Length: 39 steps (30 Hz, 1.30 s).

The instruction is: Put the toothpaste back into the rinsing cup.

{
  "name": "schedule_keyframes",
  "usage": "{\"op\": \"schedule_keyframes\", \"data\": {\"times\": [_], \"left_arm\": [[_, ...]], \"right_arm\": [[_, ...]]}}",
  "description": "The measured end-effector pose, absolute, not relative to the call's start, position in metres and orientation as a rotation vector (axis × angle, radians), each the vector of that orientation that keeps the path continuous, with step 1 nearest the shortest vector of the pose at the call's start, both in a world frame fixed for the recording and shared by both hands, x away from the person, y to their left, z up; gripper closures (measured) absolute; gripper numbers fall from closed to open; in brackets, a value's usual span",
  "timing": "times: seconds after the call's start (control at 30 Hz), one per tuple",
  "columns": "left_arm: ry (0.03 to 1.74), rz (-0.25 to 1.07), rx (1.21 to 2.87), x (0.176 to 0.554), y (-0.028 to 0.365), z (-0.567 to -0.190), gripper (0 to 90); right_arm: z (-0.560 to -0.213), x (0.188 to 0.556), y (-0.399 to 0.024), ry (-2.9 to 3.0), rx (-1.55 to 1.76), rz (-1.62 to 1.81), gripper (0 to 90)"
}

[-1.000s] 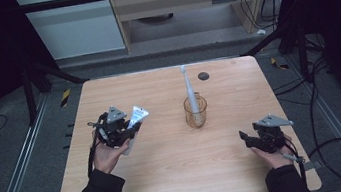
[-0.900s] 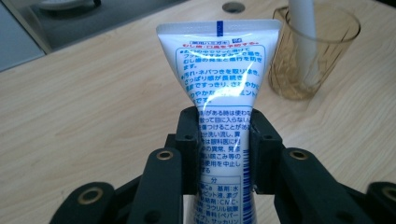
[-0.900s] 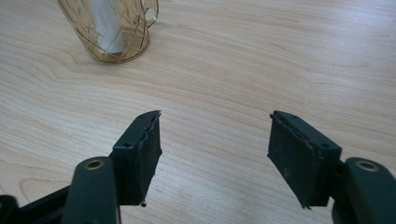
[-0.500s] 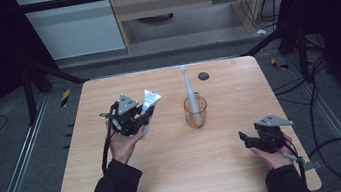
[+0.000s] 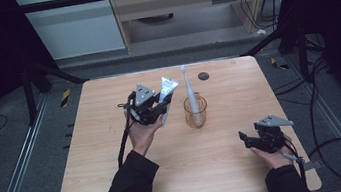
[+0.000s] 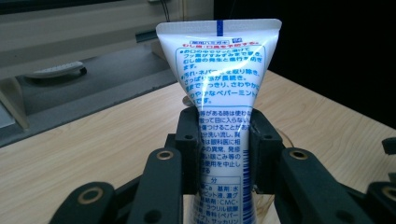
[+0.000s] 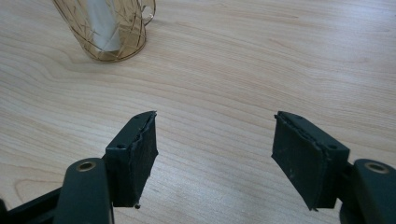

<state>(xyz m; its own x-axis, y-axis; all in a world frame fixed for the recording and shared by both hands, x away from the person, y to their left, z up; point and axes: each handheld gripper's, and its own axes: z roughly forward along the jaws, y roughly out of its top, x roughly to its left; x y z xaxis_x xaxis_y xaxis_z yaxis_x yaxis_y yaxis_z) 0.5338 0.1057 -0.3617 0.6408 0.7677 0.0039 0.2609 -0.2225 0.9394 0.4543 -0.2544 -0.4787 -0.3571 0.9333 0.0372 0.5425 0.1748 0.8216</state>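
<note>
A white toothpaste tube (image 5: 167, 87) with blue print is held upright, crimped end up, in my left gripper (image 5: 160, 108), which is shut on the tube's lower body. In the left gripper view the two pads press the tube (image 6: 219, 70) from both sides at my left gripper (image 6: 223, 135). Just right of it stands an amber glass cup (image 5: 195, 110) with a white toothbrush (image 5: 186, 81) upright inside. My right gripper (image 5: 245, 138) rests low over the table's near right; its jaws have just been opening and stand open with nothing between them (image 7: 215, 149). The cup (image 7: 112, 28) lies ahead of it.
The wooden table (image 5: 99, 176) carries a small dark round spot (image 5: 203, 76) near its far edge. Dark floor, metal rails and cables surround the table on all sides.
My left hand has carried the toothpaste tube to the right and slightly up, from the table's left part to just beside the cup. The right hand has stayed in place.
</note>
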Motion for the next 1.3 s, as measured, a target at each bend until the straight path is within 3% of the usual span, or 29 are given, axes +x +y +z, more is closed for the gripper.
{"op": "schedule_keyframes", "data": {"times": [0.83, 1.3], "left_arm": [[0.731, 0.559, 1.67, 0.558, 0.05, -0.349, 69.3], [0.7, 0.536, 1.683, 0.575, 0.012, -0.369, 69.3]], "right_arm": [[-0.481, 0.456, -0.258, 1.961, 1.386, 1.073, 29.6], [-0.482, 0.456, -0.257, 1.967, 1.385, 1.073, 29.5]]}}
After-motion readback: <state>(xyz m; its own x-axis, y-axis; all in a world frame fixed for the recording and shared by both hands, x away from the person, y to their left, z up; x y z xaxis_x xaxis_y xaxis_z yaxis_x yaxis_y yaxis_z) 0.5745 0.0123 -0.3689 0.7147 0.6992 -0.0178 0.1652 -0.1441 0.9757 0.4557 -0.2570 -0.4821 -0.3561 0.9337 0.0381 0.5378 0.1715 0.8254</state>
